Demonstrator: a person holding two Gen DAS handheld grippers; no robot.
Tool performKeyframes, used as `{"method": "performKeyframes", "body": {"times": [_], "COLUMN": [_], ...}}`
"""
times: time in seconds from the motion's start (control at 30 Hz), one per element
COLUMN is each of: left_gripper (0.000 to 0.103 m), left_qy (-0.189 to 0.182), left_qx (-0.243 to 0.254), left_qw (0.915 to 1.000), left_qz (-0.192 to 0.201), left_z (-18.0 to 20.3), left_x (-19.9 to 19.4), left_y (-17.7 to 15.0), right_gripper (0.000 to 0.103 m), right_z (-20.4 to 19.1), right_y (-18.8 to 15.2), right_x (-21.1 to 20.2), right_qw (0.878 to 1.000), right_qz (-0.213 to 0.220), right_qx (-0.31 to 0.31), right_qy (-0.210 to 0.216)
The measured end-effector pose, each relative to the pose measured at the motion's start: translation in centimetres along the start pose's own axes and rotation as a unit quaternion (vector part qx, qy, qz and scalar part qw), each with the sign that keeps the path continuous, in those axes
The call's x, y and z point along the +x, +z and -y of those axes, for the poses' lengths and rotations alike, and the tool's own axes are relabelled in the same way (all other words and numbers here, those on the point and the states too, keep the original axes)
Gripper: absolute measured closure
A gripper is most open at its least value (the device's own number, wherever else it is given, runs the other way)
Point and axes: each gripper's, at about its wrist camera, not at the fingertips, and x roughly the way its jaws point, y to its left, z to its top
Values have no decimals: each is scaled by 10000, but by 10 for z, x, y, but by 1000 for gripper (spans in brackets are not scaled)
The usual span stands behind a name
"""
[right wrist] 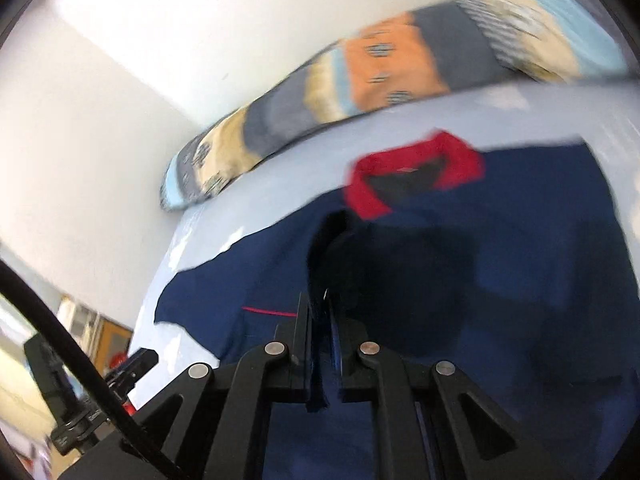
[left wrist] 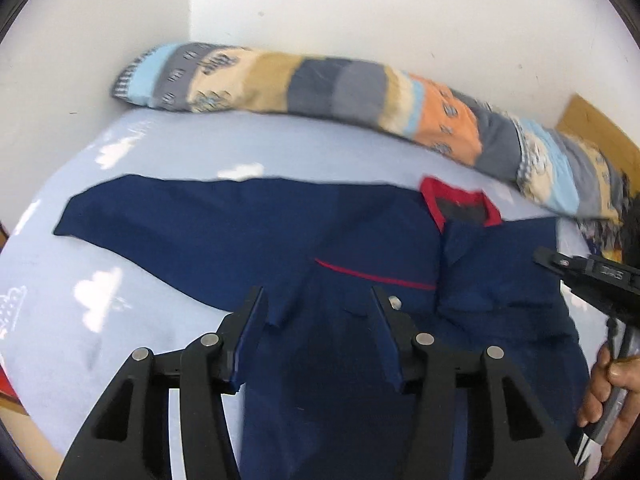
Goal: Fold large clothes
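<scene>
A navy work jacket (left wrist: 248, 232) with a red collar (left wrist: 460, 204) and a thin red chest stripe (left wrist: 372, 276) lies spread on a pale blue bed sheet (left wrist: 80, 320) printed with white clouds, filling the centre and lower part of the left wrist view. The left tool (left wrist: 318, 300) is released — its fingers stand wide apart above the jacket front, near a small button (left wrist: 395, 302). The right tool (right wrist: 318, 304) is clenched on a fold of the navy fabric, which is pinched between its fingers at lower centre of the blurred right wrist view. A patchwork quilt (left wrist: 320, 84) — rolled, in grey, tan, orange and light blue — lies along the white wall (left wrist: 360, 4) across the upper frame.
</scene>
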Motion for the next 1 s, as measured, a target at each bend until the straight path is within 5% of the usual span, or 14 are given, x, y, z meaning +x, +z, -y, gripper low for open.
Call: {"method": "performKeyframes", "body": {"times": [0.17, 0.2, 0.27, 0.37, 0.5, 0.63, 0.73, 0.9, 1.0], "left_gripper": [51, 51, 50, 50, 48, 47, 45, 34, 34], "left_qy": [157, 221, 311, 313, 342, 316, 340, 393, 159], "left_qx": [0, 35, 68, -54, -264, -370, -414, -818, -1434], "left_qw": [9999, 9997, 9995, 9995, 9990, 9987, 9984, 9954, 9881], "left_qz": [-7, -33, -52, -85, -73, -124, -161, -316, -524], "left_z": [-20, -23, -28, -38, -54, -57, -59, -85, -120], "left_x": [-5, -4, -3, -3, -4, 2, 6, 21, 34], "left_y": [4, 4, 4, 5, 7, 10, 10, 13, 16], "right_gripper": [89, 60, 18, 20, 21, 22, 22, 20, 20], "right_z": [-77, -86, -105, -115, -84, -59, -69, -86, -90], "right_y": [12, 10, 0, -4, 6, -18, -31, -25, -47], "right_x": [73, 88, 118, 117, 125, 172, 179, 106, 62], "right_qw": [9942, 9928, 9890, 9901, 9915, 9749, 9585, 9802, 9846], "right_qz": [-460, -596, -1006, -733, -583, -1289, -1309, -782, -839], "right_qx": [-796, -865, -1054, -1199, -990, -1199, -1836, -1543, -1435], "right_qy": [-550, -572, -273, 0, -607, -1366, -1744, -967, -549]}}
